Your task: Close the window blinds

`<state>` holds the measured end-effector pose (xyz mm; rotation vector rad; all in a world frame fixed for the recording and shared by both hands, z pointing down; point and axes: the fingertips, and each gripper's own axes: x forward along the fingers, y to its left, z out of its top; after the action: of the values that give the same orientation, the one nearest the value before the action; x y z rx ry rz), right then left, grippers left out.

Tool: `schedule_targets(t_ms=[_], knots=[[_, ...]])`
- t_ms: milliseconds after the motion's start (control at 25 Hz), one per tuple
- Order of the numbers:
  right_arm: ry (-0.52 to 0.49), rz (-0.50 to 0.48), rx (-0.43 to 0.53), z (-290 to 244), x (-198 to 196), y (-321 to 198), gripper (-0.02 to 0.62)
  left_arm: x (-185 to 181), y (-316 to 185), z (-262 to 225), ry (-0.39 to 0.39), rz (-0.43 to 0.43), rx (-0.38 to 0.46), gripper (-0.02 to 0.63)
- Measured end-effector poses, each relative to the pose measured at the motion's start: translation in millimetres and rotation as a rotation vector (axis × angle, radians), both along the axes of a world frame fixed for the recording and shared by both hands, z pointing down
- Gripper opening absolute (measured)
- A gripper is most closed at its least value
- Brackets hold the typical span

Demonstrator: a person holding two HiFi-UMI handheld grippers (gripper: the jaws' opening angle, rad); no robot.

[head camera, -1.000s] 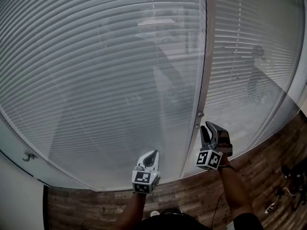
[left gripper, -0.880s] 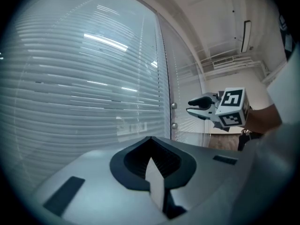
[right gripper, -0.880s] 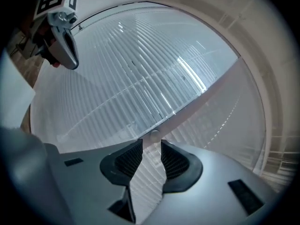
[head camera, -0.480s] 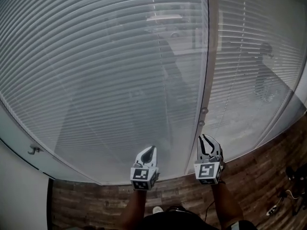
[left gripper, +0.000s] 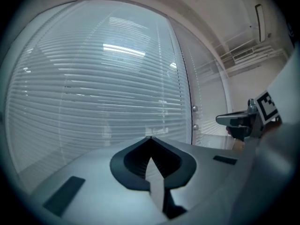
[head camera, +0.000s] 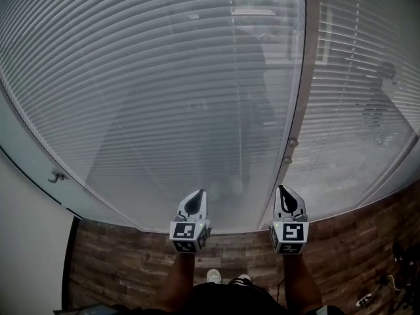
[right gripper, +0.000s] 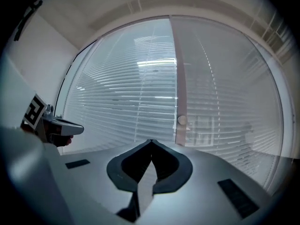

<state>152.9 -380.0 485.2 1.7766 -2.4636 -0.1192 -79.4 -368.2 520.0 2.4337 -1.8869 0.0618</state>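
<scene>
The person is standing close to a glazed wall, holding both tools out level towards it, side by side and apart. The window blinds (head camera: 164, 77) are hanging fully lowered behind the glass, their horizontal slats covering the big left pane from the top down to just above the wood-plank floor (head camera: 118, 261). A second blind (head camera: 357, 77) is filling the narrower pane to the right, with brighter lines showing between its slats. A pale upright frame post (head camera: 300, 90) is dividing the two panes, and two small round knobs (head camera: 293, 142) are sitting on it, one above the other. The left gripper (head camera: 197, 197) is pointing at the lower part of the big pane with its jaws pressed together on nothing. The right gripper (head camera: 285, 192) is aiming near the foot of the post; its jaws have just been closing and are now meeting tip to tip, with nothing between them. Neither tool is touching the glass or the knobs. A dim reflection of the person is showing in the glass, and the toes of their shoes (head camera: 213, 276) are peeking out below.
</scene>
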Motion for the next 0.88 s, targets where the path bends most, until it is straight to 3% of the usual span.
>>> schedule_targets(t_ms=[320, 640, 880], knots=[[0.034, -0.063, -0.015, 22, -20, 21, 0.003, -1, 28, 5, -0.013, -0.022, -0.019, -0.005], [0.026, -0.046, -0.033, 29, -39, 57, 0.003, -37, 62, 11, -0.002, -0.041, -0.016, -0.005], [0.052, -0.053, 0.039, 26, -77, 96, 0.003, -61, 96, 10, -0.045, -0.011, 0.005, -0.005]])
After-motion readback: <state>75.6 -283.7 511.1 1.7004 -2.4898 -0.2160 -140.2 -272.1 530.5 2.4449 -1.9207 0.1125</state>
